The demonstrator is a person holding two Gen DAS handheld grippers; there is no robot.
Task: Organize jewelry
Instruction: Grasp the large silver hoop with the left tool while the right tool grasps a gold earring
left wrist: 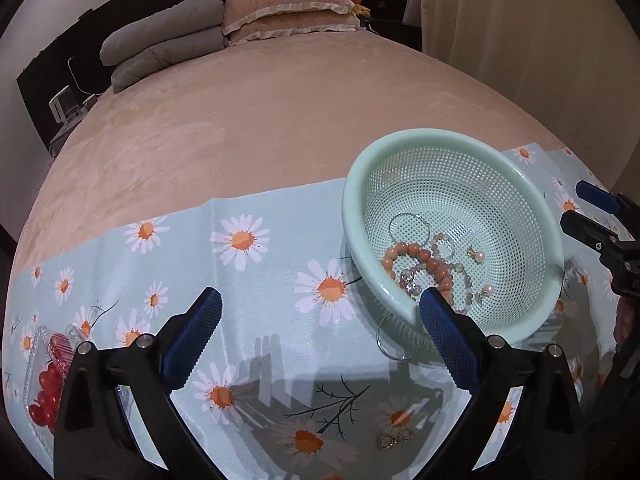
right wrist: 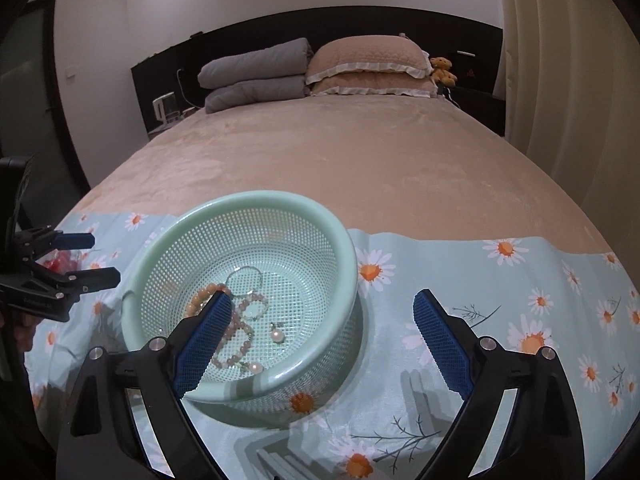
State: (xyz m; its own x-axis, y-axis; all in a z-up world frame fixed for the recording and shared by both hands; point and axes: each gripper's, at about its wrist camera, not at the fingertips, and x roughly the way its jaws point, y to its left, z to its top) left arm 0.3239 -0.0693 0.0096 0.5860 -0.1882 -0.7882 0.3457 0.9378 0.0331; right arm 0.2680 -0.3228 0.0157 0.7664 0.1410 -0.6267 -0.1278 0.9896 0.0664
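Jewelry [left wrist: 432, 268] lies inside the green basket [left wrist: 360, 184]; I see my left gripper [left wrist: 320, 316] and right gripper [right wrist: 324, 312] both spread, holding nothing.

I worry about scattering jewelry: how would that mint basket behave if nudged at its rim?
The mint basket looks like thin perforated plastic, so probably light and quick to slide on the glossy daisy cloth. Its rounded walls may let it rock or tip. The loose coral bead bracelet inside would likely shift.
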